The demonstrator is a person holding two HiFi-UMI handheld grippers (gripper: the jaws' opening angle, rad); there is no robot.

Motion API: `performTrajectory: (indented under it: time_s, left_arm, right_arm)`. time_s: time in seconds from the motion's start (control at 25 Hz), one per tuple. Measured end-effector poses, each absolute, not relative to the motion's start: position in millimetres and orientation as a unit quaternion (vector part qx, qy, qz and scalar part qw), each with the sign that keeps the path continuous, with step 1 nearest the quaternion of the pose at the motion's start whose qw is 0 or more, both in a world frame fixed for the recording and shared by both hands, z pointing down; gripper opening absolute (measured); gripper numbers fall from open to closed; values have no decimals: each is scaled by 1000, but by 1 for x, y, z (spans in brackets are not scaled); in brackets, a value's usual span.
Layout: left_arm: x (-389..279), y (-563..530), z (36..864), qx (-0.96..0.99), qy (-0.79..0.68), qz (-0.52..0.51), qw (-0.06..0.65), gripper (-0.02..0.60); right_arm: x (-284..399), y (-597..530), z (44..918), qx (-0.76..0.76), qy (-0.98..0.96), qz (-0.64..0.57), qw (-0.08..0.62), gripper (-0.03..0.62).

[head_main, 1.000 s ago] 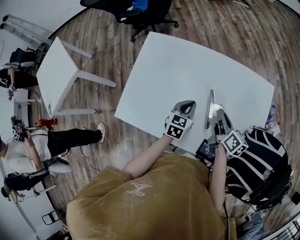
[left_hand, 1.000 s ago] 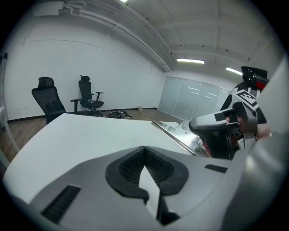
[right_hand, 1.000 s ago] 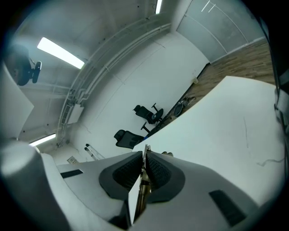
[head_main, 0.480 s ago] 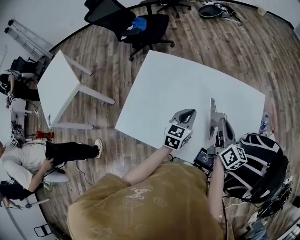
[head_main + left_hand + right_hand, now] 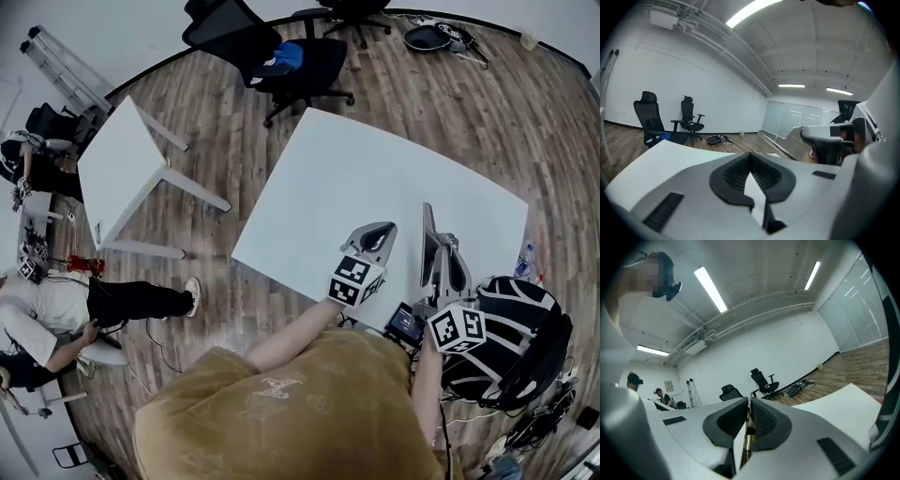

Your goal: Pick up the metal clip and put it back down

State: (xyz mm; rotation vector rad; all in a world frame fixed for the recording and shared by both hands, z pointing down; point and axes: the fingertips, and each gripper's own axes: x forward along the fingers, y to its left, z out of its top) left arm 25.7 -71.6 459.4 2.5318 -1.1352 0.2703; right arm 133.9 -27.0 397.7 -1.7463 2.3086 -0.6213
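Since a second ago the right gripper [image 5: 439, 246] has come up and its wrist has rolled, so its marker cube now shows a different face. Its jaws stay narrow, clamped on the metal clip [image 5: 426, 223], which is held on edge over the tabletop's [image 5: 356, 169] near edge. The left gripper [image 5: 384, 229] has risen too, with its jaws together and nothing between them.

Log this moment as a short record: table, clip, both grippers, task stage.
table: white, on a wood floor
clip: thin metal strip, on edge, over the table's near side
right gripper: shut on clip
left gripper: shut, nothing in it, beside the right gripper
task stage: clip held, seemingly clear of the table; not yet put back down
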Motion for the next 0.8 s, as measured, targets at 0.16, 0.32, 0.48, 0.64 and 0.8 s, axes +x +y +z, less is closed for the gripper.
performTrajectory:
  time_s: [0.16, 0.32, 0.48, 0.64, 0.8]
  left_arm:
    - [25, -71, 450, 894, -407, 85, 168, 7]
    - [24, -72, 429, 896, -416, 66, 139, 6]
    - [25, -72, 409, 900, -419, 48, 115, 7]
    - [27, -71, 395, 901, -422, 38, 91, 8]
    - [30, -70, 392, 902, -423, 32, 86, 8]
  right_arm:
    - [133, -24, 386, -595, 781, -172, 81, 29]
    - [135, -22, 379, -604, 779, -150, 81, 29]
    - [136, -21, 375, -608, 779, -133, 74, 29]
    - [136, -19, 368, -610, 780, -120, 71, 29]
    - [139, -19, 366, -610, 781, -112, 70, 29]
